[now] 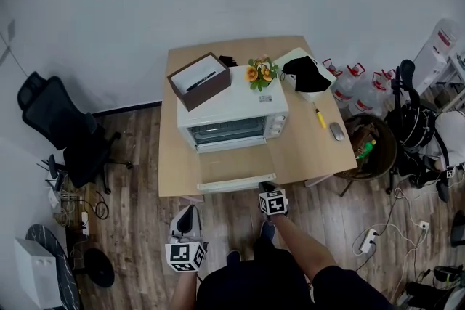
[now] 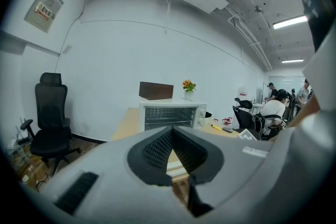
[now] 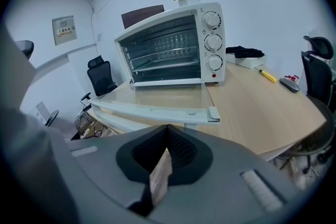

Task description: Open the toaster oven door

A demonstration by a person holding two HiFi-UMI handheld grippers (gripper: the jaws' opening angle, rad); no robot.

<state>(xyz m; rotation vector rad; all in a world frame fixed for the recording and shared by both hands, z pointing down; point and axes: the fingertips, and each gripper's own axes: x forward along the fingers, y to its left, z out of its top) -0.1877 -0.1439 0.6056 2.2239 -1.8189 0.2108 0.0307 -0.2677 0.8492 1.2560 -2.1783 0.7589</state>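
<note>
The oven (image 3: pixel 173 44) was smooth, glossy white painted metal; its door (image 3: pixel 157 98) clear glass in a white frame. The table (image 3: pixel 262 107) was pale, smooth, matt wood; the floor (image 1: pixel 138 221) darker grained planks. Left gripper (image 2: pixel 171 129) and right gripper (image 3: pixel 167 126) had matt grey plastic shells, black ribbed pads (image 3: pixel 181 149)

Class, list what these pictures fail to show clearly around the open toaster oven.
1. Markings round the knobs: right gripper view, too small to read.
2. Print on the wall notice: left gripper view, too small.
3. The black item beside the toaster oven: head view, too small to identify.
</note>
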